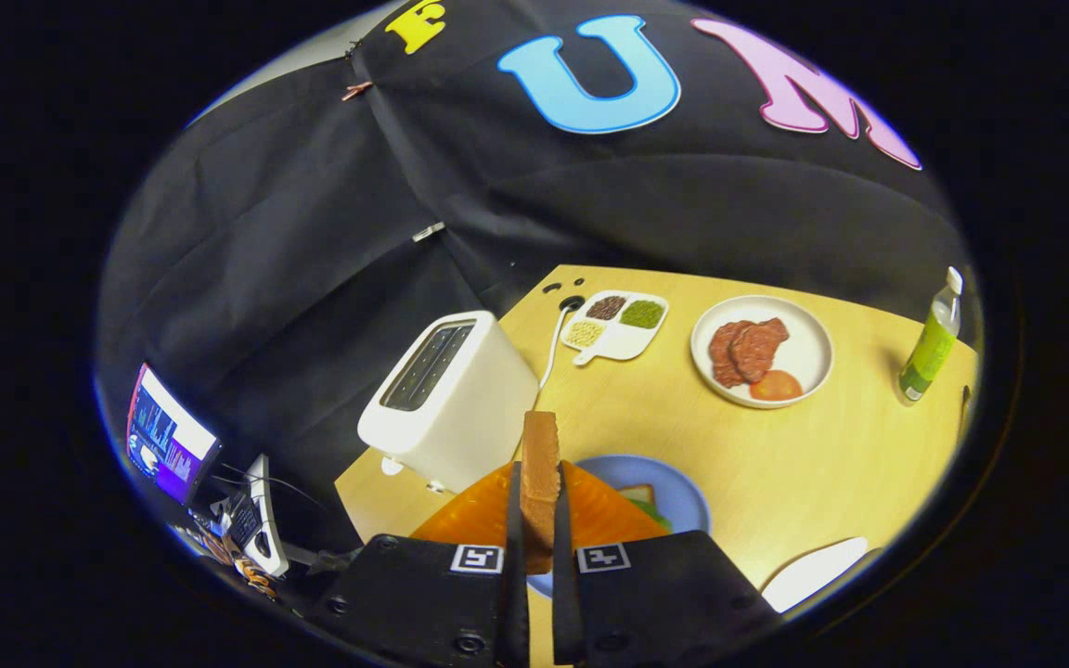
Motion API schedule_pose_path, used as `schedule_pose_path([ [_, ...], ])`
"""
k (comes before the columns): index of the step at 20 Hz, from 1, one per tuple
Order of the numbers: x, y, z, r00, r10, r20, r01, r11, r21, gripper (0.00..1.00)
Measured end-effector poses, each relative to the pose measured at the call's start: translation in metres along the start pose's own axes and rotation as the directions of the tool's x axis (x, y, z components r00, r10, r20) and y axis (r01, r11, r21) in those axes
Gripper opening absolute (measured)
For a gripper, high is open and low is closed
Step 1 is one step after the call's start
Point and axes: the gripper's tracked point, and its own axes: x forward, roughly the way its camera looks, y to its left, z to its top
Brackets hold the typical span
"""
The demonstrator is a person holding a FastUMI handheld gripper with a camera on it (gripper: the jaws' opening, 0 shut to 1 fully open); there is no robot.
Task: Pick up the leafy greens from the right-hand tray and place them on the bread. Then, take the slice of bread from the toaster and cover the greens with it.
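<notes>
My gripper (536, 506) is shut on a slice of bread (540, 464), held edge-on and upright between the two fingers, lifted above the table. Below and just ahead of the fingers lies a blue plate (678, 487) carrying a bread slice (637, 494) with leafy greens (650, 510) on it, partly hidden by the fingers. The white toaster (446, 399) stands to the left beyond the fingers, its slots dark.
An orange mat (474, 510) lies under the fingers on the wooden table (822, 455). Farther off are a white plate (813, 348) with meat slices and tomato, a white divided dish (616, 325), a green bottle (930, 348), and a white tray (813, 573) near right.
</notes>
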Motion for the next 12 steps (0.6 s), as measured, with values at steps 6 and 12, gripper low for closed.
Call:
schedule_pose_path([
  [6, 0.029, -0.014, -0.041, 0.997, 0.004, -0.075, -0.002, 1.000, 0.031, 0.14],
  [12, 0.030, -0.048, -0.056, 0.993, -0.049, -0.106, 0.059, 0.994, 0.089, 0.16],
])
